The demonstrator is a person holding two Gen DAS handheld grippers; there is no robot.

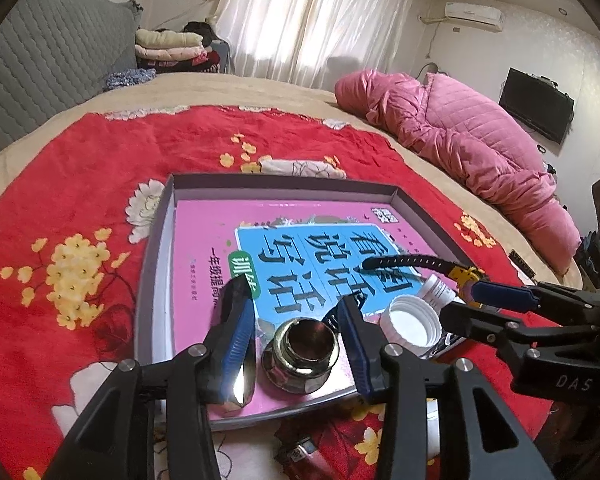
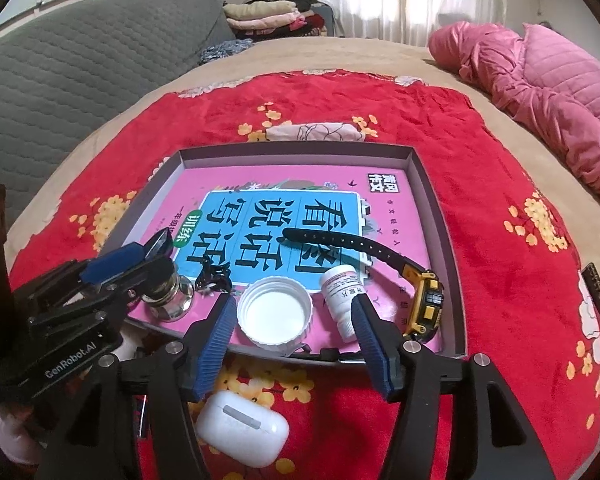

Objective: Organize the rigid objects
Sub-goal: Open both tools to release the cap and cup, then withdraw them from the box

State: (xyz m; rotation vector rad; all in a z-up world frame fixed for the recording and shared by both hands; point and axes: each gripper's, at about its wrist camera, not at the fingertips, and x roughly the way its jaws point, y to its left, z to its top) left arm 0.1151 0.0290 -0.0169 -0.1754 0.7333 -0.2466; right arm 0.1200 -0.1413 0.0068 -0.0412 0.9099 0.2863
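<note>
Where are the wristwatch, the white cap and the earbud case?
wristwatch (image 2: 427, 304), right wrist view, on its yellow-and-black case.
white cap (image 2: 275, 316), right wrist view, on its hollow inside.
earbud case (image 2: 242, 432), right wrist view, on its white lid.

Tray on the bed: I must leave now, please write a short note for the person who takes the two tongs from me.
Left tongs: open, astride the metal jar, pads clear of it.
Right tongs: open, over the white cap and small pill bottle.
In the tray, on the pink book: jar, cap, bottle, yellow-black watch, black clip.
Left outside: the white earbud case on the red blanket, probably next.
</note>
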